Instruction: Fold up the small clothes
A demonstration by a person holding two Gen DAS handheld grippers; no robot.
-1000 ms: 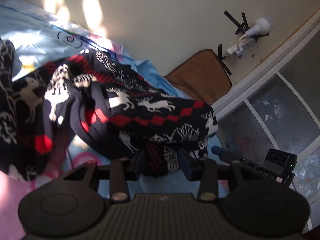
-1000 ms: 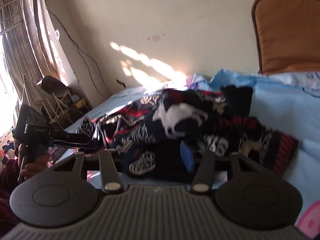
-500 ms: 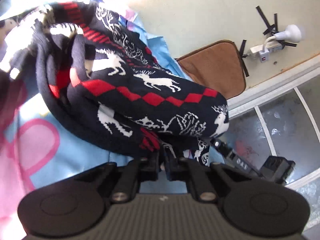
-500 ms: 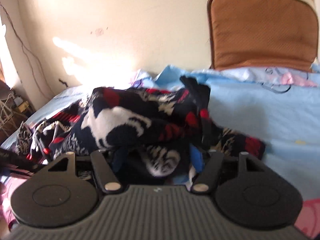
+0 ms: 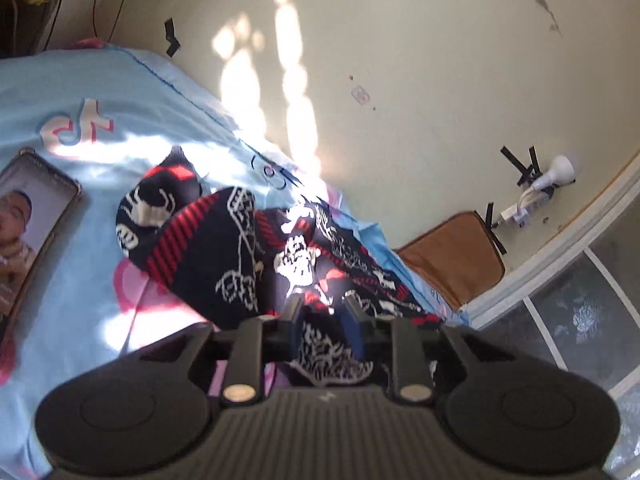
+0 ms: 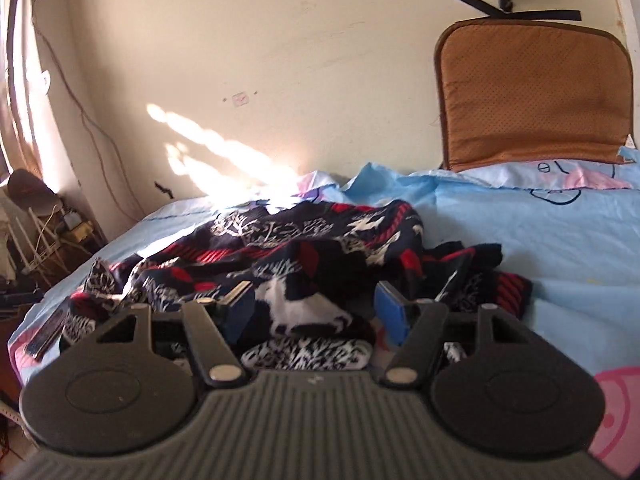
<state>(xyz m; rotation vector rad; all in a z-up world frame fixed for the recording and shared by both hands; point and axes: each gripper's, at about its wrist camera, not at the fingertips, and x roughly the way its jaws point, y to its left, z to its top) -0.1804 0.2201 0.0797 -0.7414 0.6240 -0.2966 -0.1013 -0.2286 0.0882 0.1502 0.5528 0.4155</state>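
Right up at the left gripper (image 5: 322, 322) there's dark knit bunched between the fingers, jaws fairly narrow, but I honestly can't tell if it's pinching the fabric or just sitting over it. Same story on the other side: the right gripper (image 6: 316, 314) is spread wide with the cloth lying in the gap, not clamped as far as I can see

Just past both sits the one garment, a navy, red and white patterned sweater (image 6: 304, 252), heaped in a rumpled mound in the middle of the blue bedsheet (image 6: 560, 240). No clean edges or flat layers anywhere, so I'd say the folding has barely started: it needs spreading flat, then sleeves in, then folding over

Count so far: one sweater, two grippers, one phone (image 5: 32, 224) lying face up on the sheet off to the side. Further back, one brown cushion (image 6: 532, 96) leans on the wall, one white plug adapter (image 5: 536, 196) taped above it
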